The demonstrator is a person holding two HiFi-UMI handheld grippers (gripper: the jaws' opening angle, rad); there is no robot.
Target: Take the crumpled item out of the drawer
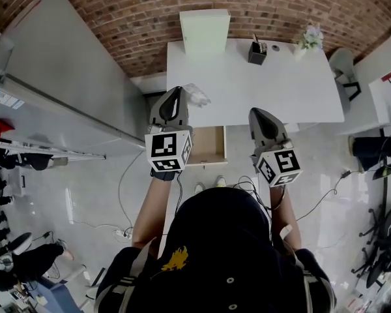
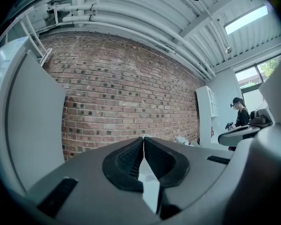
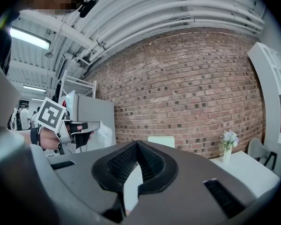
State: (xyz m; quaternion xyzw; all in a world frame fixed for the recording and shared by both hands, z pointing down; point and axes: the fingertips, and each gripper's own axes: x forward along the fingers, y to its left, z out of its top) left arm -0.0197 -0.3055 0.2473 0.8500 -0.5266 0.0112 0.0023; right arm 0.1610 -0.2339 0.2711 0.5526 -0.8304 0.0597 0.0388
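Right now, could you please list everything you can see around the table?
table: one, white, against the brick wall
box: one, pale white, upright at the table's rear edge
pen holder: one, black, rear of the table, right of the box
flower vase: one, whitish, table's rear right corner
drawer: one, tan inside, pulled open under the table's front edge
crumpled item: one, white, at the tips of the left gripper, apparently pinched
chair: one, grey, right of the table
left gripper: one, grey, jaws shut, over the table's front left
right gripper: one, grey, jaws shut, empty, right of the drawer
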